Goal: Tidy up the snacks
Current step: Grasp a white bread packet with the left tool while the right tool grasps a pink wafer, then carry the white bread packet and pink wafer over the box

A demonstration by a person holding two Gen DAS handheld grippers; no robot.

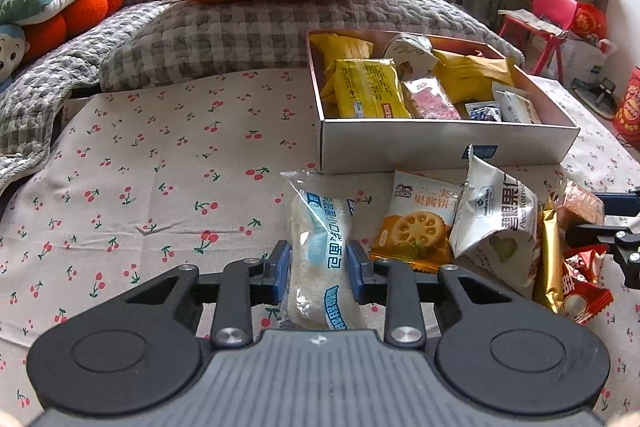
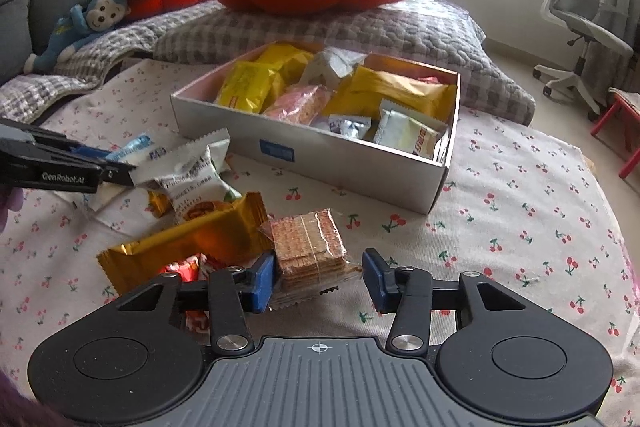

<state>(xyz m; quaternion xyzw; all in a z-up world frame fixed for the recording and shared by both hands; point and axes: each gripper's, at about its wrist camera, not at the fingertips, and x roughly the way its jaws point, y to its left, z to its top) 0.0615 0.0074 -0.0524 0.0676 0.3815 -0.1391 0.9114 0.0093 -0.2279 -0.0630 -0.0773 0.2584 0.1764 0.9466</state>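
The bread packet (image 1: pixel 320 259) lies on the cherry-print bedspread (image 1: pixel 140 187), just in front of the near wall of the snack box (image 1: pixel 440 143). My left gripper (image 1: pixel 319 267) has its blue pads against both long sides of it, pinching the wrapper. The cracker stack (image 2: pixel 310 247) sits to the right of the loose pile, near the box's near right corner. My right gripper (image 2: pixel 319 277) brackets it: the left pad touches the stack, but I see a gap on the right, so I read that one as not clamped yet.

I judge this as the pick-up step, both hands taking a snack for the box, which already holds yellow packets (image 1: pixel 368 89) and others. Next, the right fingers need to finish closing; then both hands lift clear of the biscuit packet (image 1: pixel 420 219), the white nut pouch (image 1: pixel 496 215) and the gold bar (image 2: pixel 184 247) and carry over the box wall. The bread is soft, so the grip should stay gentle.
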